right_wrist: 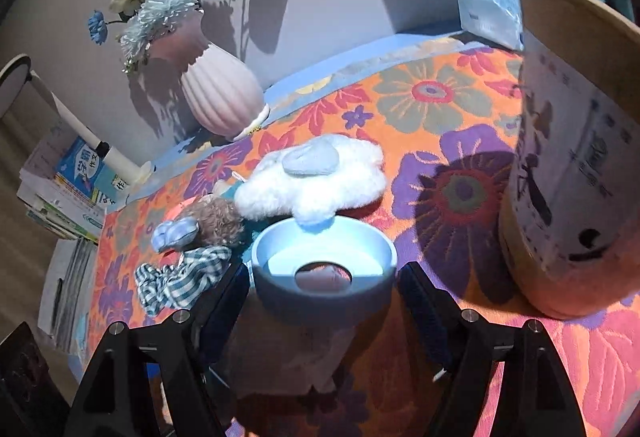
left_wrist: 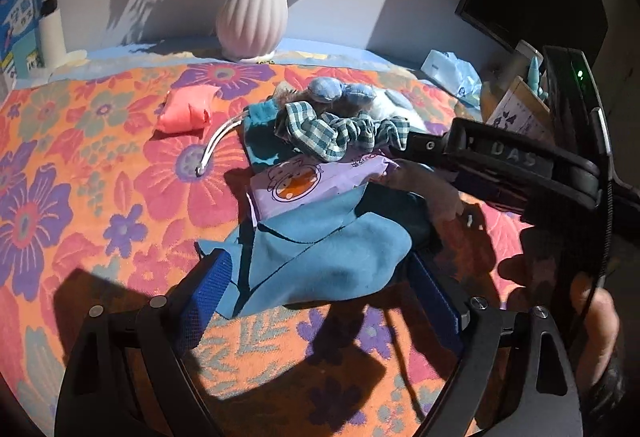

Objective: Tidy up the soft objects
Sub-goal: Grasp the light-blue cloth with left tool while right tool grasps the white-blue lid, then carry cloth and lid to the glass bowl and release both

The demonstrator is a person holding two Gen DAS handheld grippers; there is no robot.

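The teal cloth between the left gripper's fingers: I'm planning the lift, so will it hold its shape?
Probably not. The teal cloth lies creased and folded, so it likely droops. It looks thin, probably light. Its matte nap suggests little slipping.
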